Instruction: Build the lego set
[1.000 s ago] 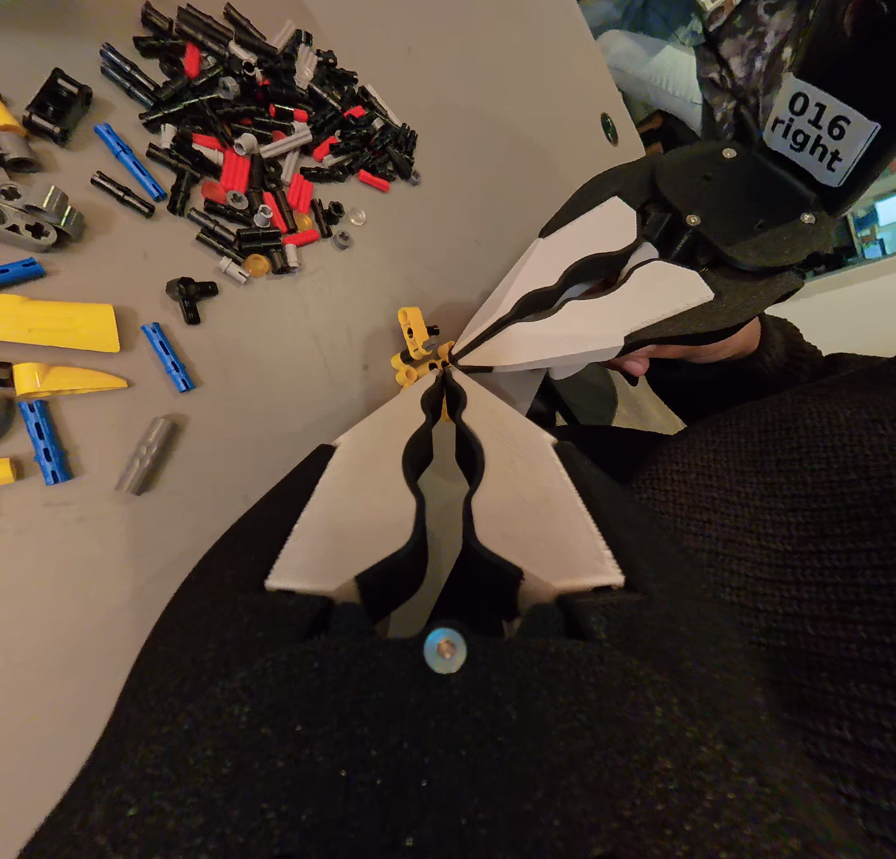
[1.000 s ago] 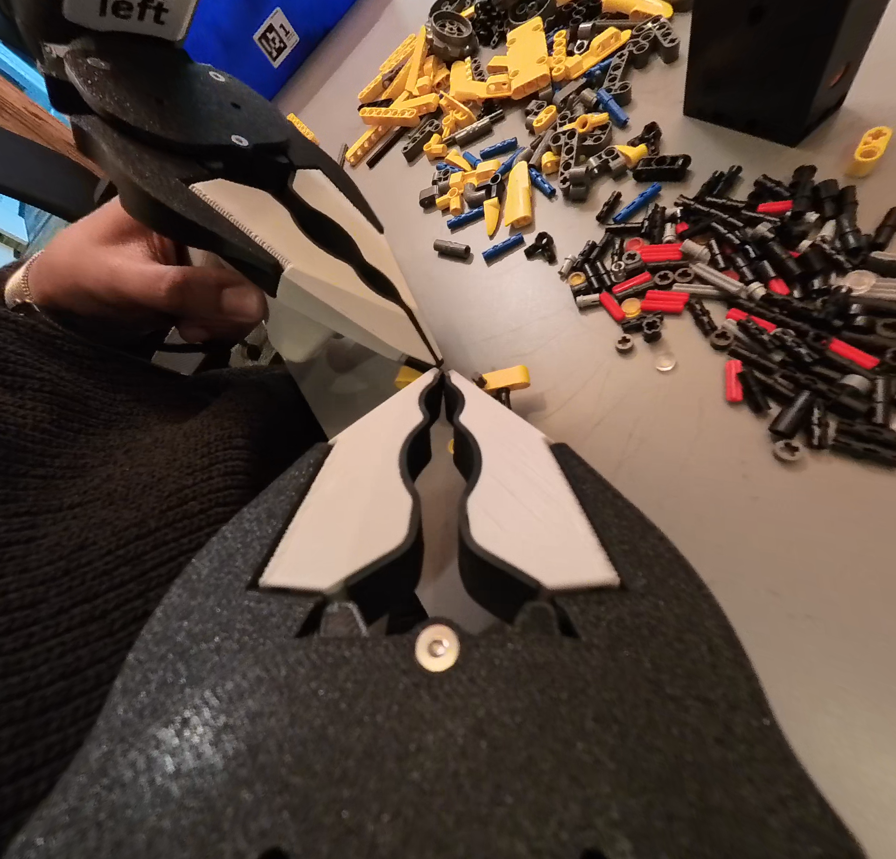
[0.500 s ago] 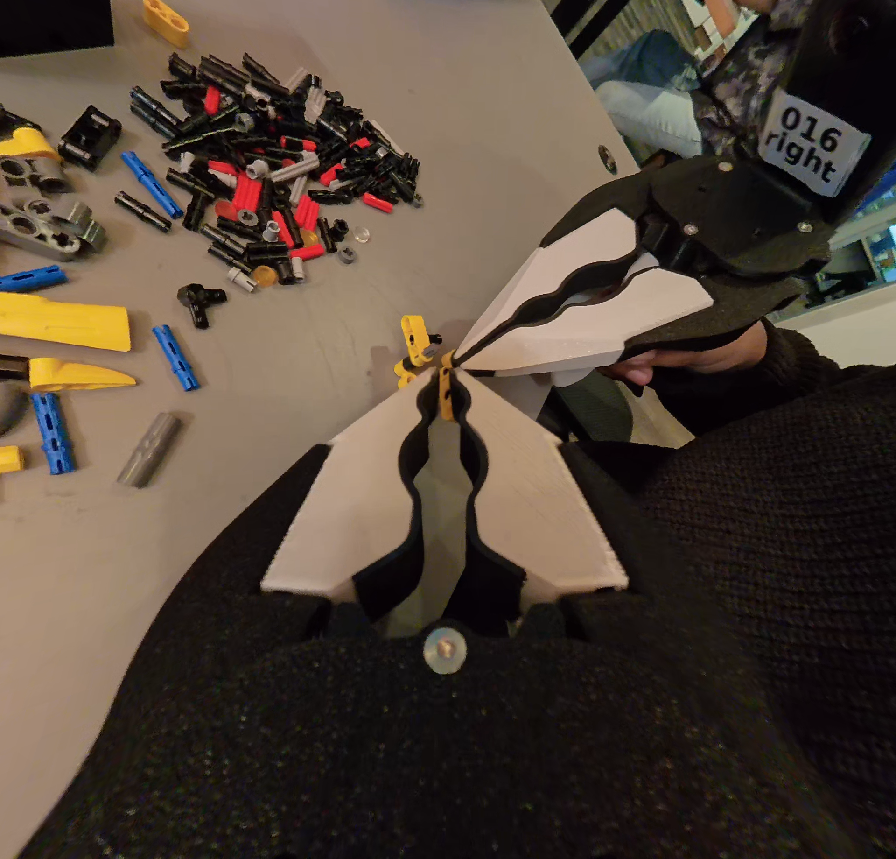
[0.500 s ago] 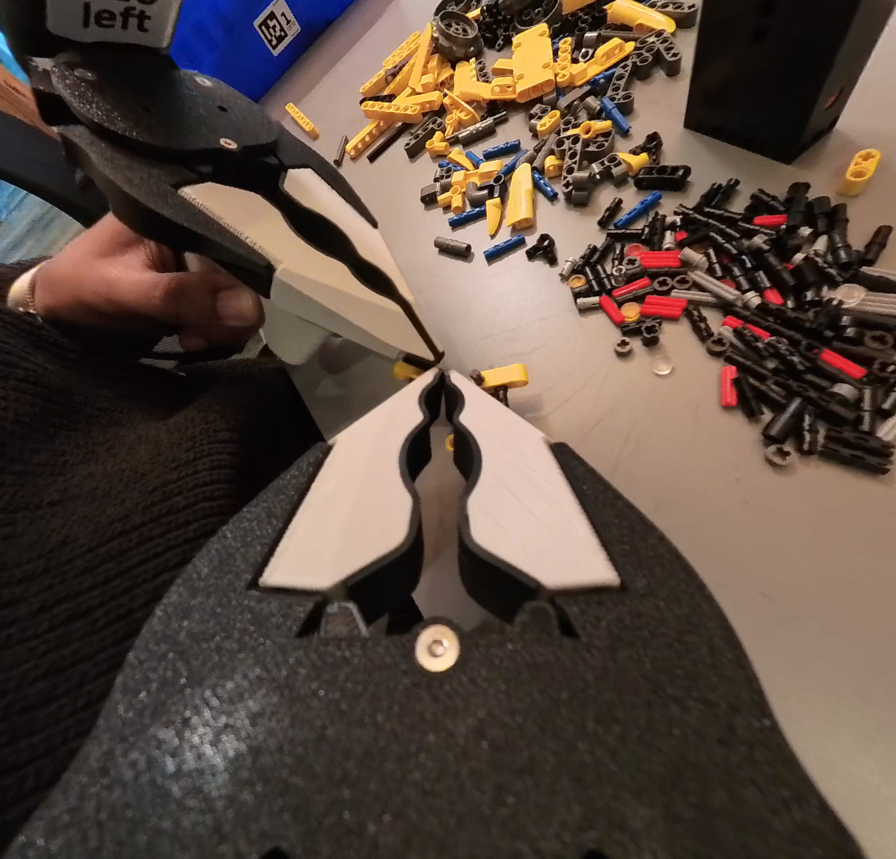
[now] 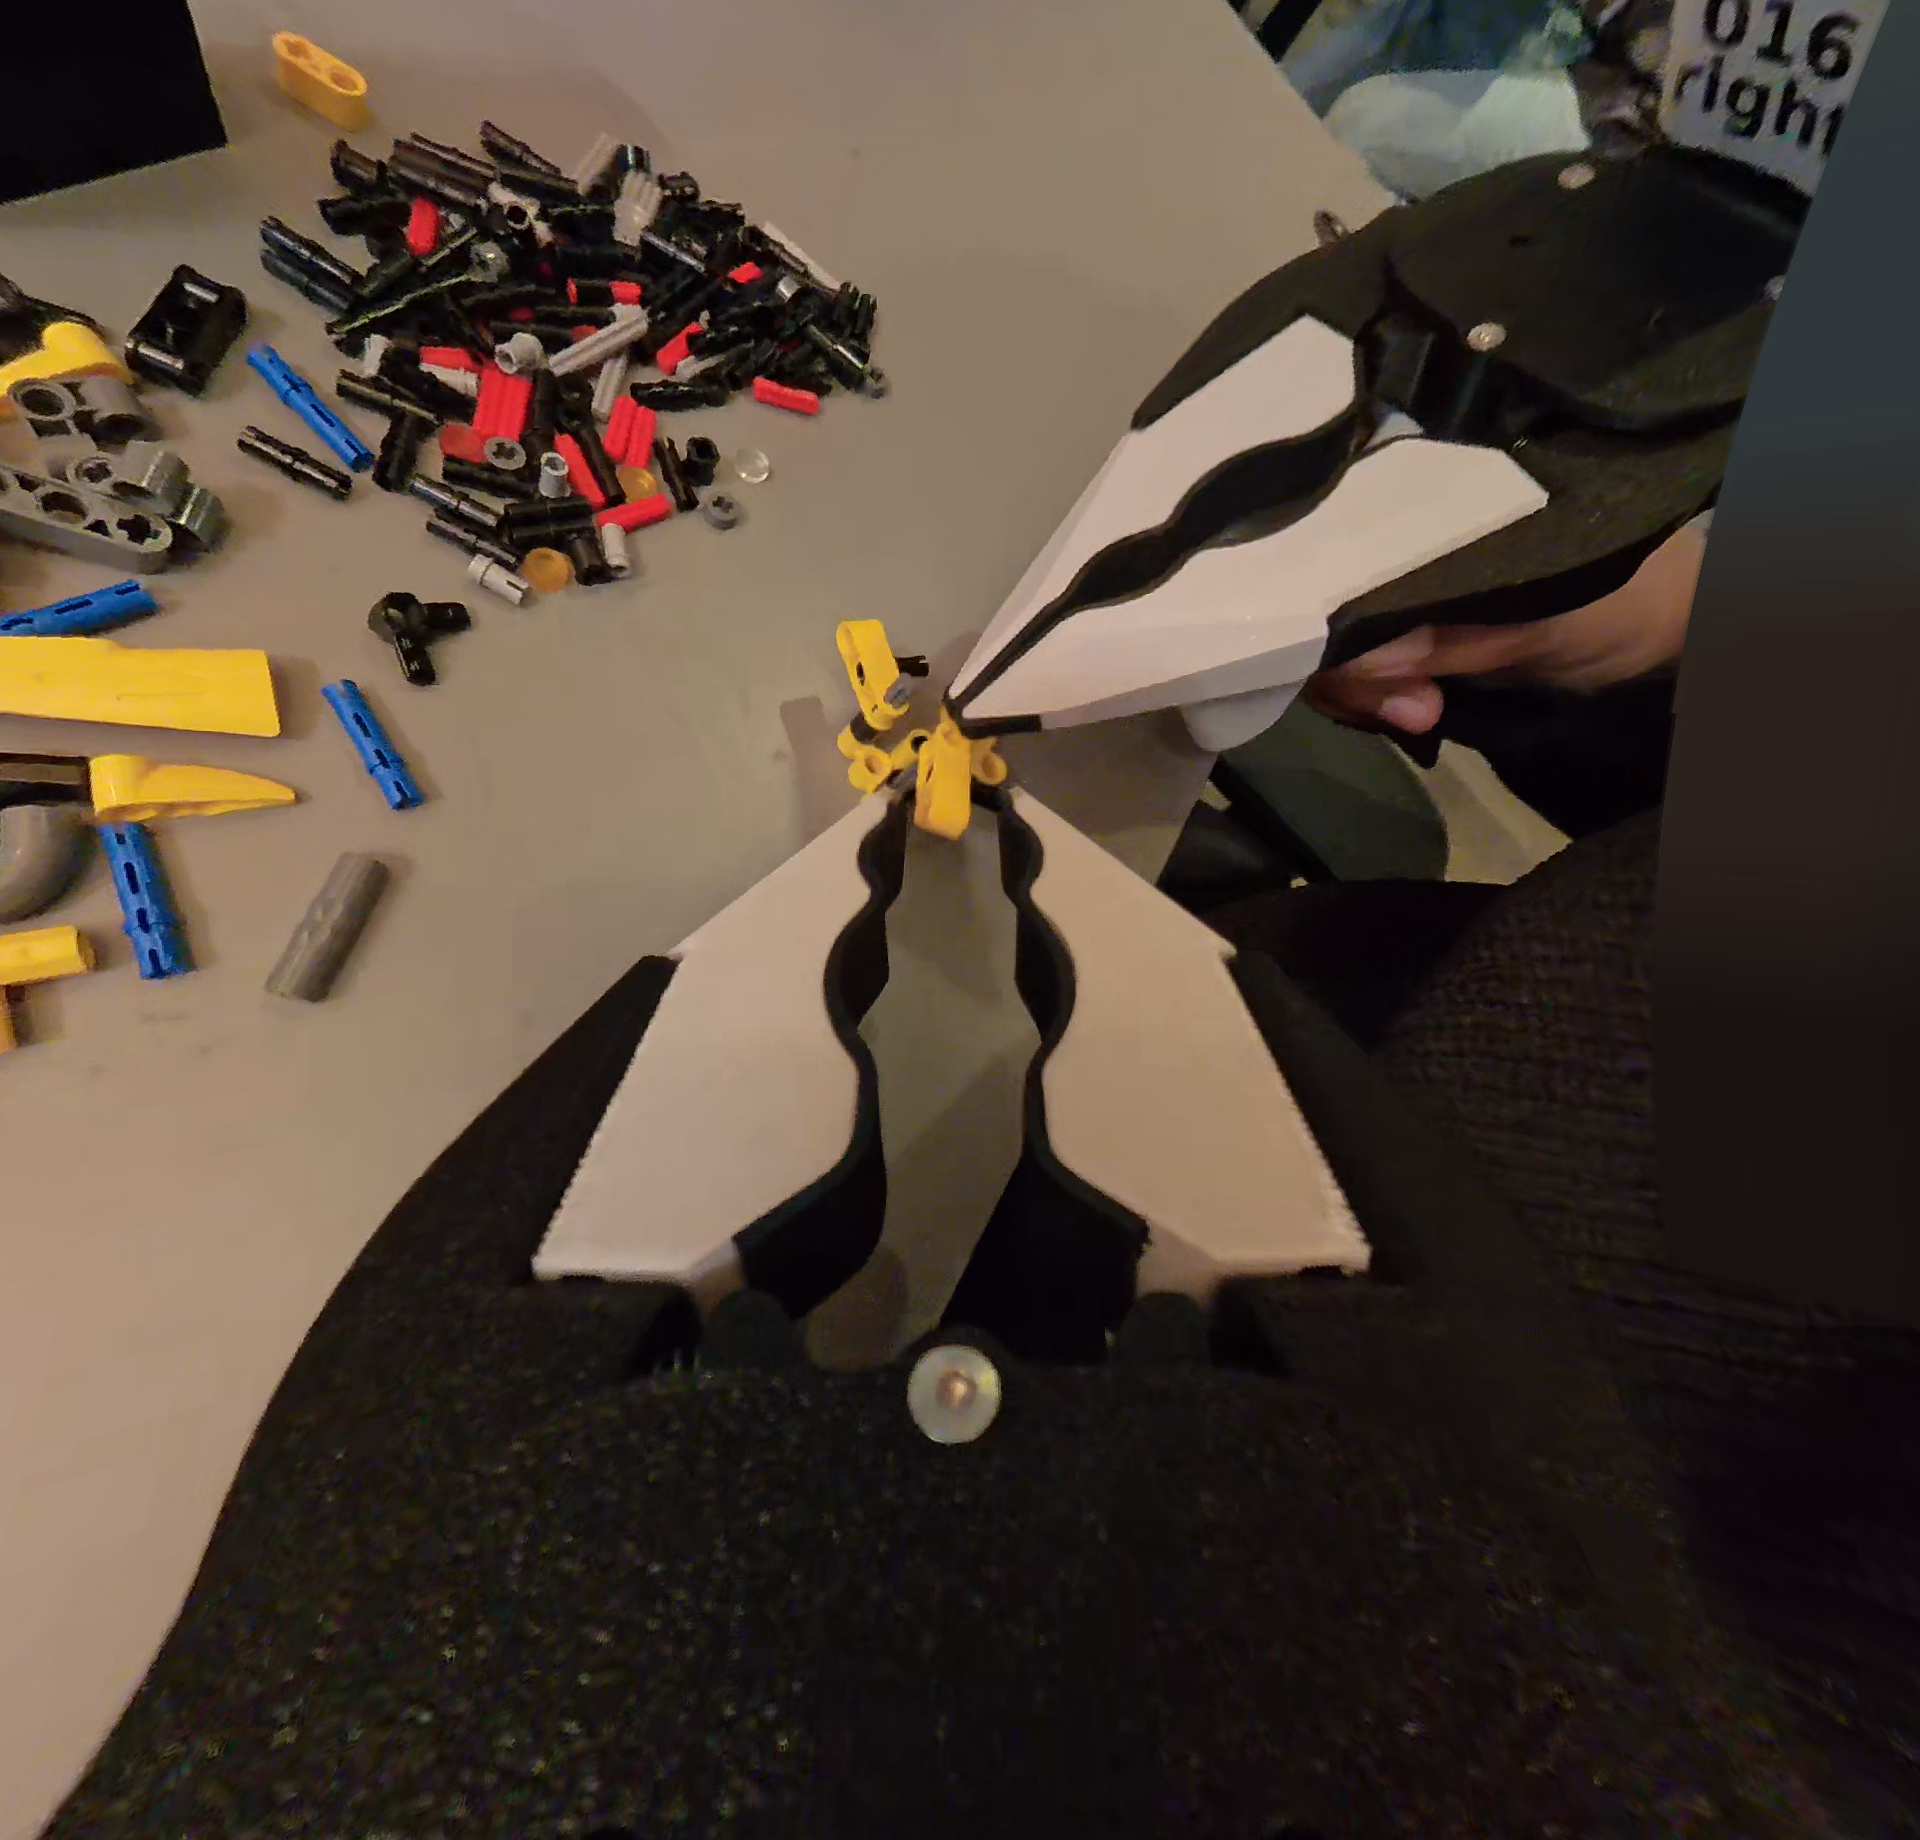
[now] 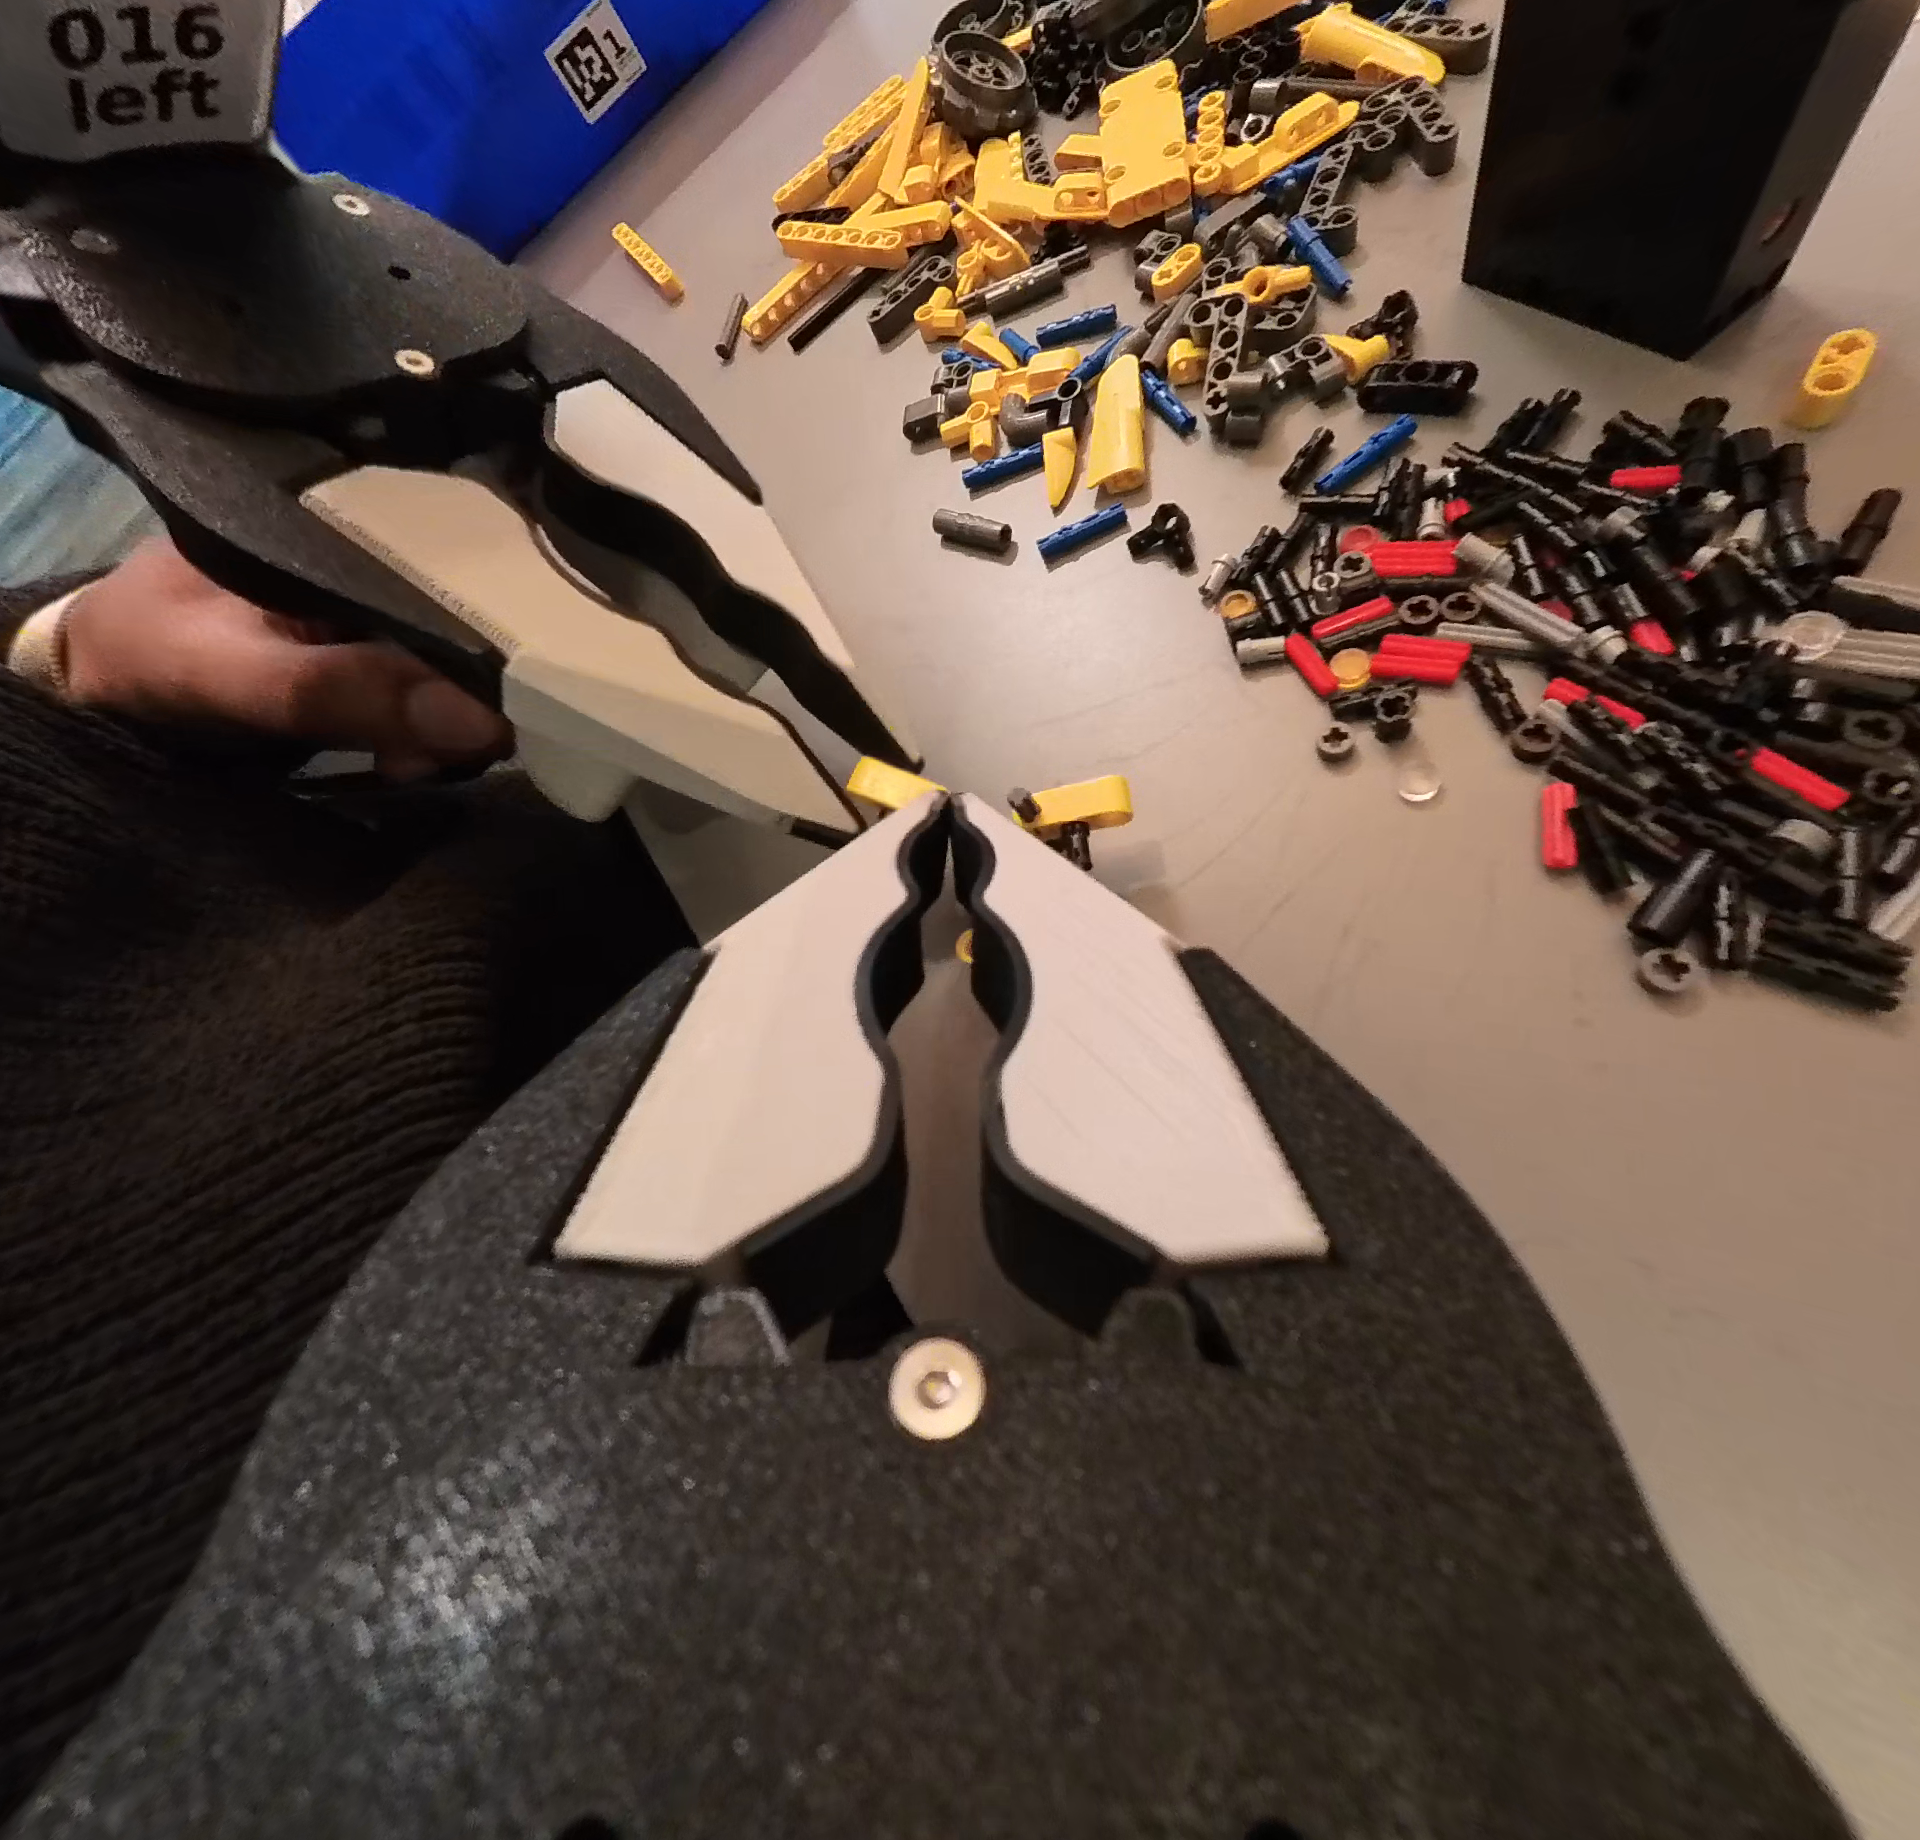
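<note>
A small yellow beam assembly [image 5: 883, 710] with black and grey pins is held just above the grey table [image 5: 623, 907], near its edge. My left gripper [image 5: 940, 808] is shut on one of its yellow beams, which shows between the fingertips. My right gripper [image 5: 958, 715] comes in from the right, shut, with its tips against the assembly; I cannot tell whether it pinches a pin. In the right wrist view my right gripper [image 6: 948, 803] is shut, my left gripper [image 6: 883, 764] meets it from the upper left, and part of the yellow assembly [image 6: 1081, 801] sticks out to the right.
A pile of black, red and grey pins [image 5: 561, 356] [image 6: 1662, 710] lies beyond the grippers. Yellow and grey beams [image 6: 1091, 180], blue pins [image 5: 372, 741], a grey connector [image 5: 327, 923], a black box [image 6: 1683, 107] and a blue box [image 6: 499, 55] are farther off. Dark sleeves are close by. My two grippers' fingertips are within a few centimetres of each other. The grey connector [image 5: 327, 923] is about 9 cm from my left fingertips. My right wrist view [image 6: 964, 521] looks at it from another angle.
My left jaws have widened slightly and a yellow beam now stands between their tips. The assembly has turned a little. My right gripper stays shut at the same spot.
</note>
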Tool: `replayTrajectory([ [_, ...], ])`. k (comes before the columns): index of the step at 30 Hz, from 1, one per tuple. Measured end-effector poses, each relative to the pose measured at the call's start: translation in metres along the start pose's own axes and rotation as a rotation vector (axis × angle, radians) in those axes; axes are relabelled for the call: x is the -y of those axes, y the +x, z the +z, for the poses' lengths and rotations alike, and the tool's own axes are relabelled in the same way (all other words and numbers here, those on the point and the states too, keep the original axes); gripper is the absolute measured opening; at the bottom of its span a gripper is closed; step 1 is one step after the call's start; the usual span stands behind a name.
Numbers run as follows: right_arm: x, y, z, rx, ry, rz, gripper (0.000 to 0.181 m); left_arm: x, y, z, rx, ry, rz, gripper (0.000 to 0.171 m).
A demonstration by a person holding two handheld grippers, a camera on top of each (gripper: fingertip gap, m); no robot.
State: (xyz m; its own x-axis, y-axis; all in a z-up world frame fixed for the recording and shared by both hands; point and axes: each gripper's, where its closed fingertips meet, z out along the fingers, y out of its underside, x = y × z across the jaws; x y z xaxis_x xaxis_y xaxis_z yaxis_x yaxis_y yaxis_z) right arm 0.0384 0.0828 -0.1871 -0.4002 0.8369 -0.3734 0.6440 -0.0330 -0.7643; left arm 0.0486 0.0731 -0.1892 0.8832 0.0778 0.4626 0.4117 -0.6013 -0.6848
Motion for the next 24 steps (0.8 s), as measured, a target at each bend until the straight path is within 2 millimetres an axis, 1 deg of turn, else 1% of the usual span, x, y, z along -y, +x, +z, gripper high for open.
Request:
replayTrajectory([
  [2,0.0,0.0,0.0,-0.006,-0.002,-0.008,0.0,-0.002,-0.001,0.001,0.008,0.001,0.012,0.01],
  [8,0.001,0.0,0.0,-0.016,-0.008,-0.025,0.0,-0.004,0.0,0.001,0.025,0.01,0.046,0.01],
  [13,0.002,-0.004,0.002,-0.015,-0.016,-0.044,0.0,-0.012,0.0,0.008,0.05,-0.022,0.082,0.009],
  [17,0.003,-0.001,0.002,-0.054,-0.032,-0.083,0.0,-0.007,-0.002,0.004,0.055,0.003,0.076,0.009],
  [20,0.002,0.0,0.001,-0.047,-0.036,-0.064,0.0,-0.003,-0.002,0.001,0.044,0.027,0.068,0.009],
  [24,0.001,0.001,0.0,-0.036,-0.034,-0.036,0.0,-0.004,0.0,0.003,0.032,0.021,0.064,0.009],
])
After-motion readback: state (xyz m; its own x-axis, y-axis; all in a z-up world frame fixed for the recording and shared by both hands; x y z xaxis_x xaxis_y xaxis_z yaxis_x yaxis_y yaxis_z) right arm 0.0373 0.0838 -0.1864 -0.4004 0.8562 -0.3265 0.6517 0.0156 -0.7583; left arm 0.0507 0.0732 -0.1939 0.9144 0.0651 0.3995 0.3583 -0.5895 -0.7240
